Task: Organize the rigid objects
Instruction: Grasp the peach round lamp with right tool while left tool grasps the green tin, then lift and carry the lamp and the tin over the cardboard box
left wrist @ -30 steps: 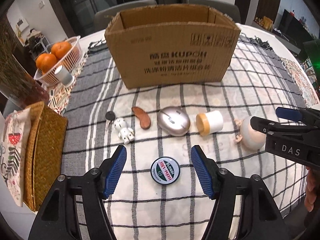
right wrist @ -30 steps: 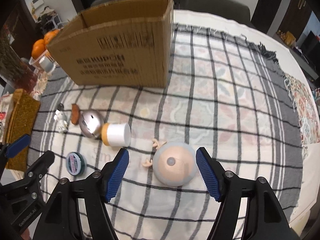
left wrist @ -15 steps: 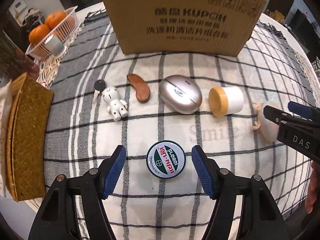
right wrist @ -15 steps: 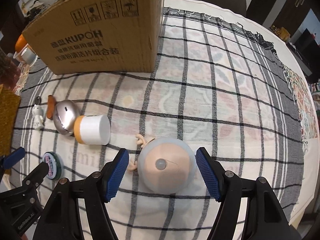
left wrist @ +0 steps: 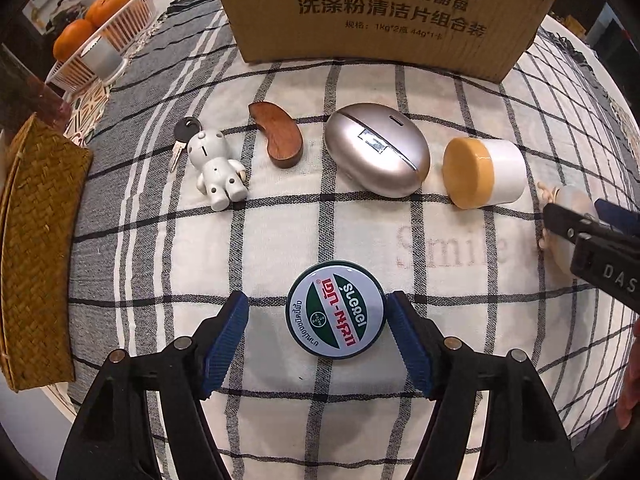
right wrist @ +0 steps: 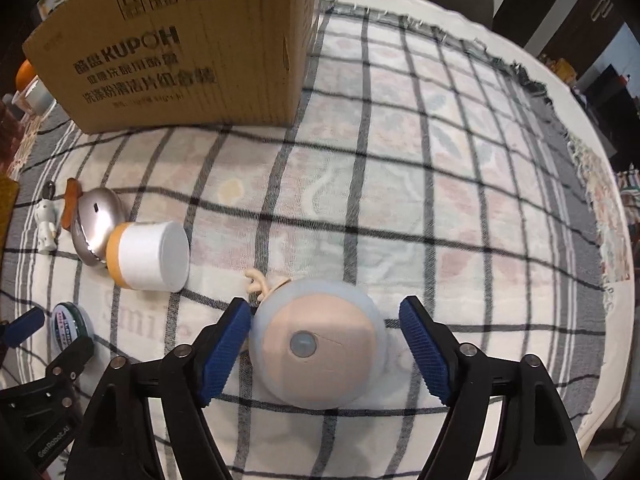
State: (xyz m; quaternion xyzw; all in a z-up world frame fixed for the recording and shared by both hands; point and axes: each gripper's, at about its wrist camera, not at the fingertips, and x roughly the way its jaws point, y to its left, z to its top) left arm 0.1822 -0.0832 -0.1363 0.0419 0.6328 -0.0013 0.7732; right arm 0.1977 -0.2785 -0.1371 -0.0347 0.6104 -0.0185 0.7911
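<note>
Nothing is yet being boxed: round tin (left wrist: pixel 336 315) and domed toy (right wrist: pixel 318 344) are being straddled by spread left gripper (left wrist: pixel 316 338) and right gripper (right wrist: pixel 325 346), cardboard box (left wrist: pixel 384 12) waiting at twelve o'clock

A checked cloth (left wrist: pixel 280 248) covers the table. On it: a cardboard box (left wrist: pixel 384 12), key (left wrist: pixel 182 136), white figurine (left wrist: pixel 216 168), wooden piece (left wrist: pixel 280 136), silver case (left wrist: pixel 376 148), jar (left wrist: pixel 484 172), tin (left wrist: pixel 336 316), dome toy (right wrist: pixel 320 344).
</note>
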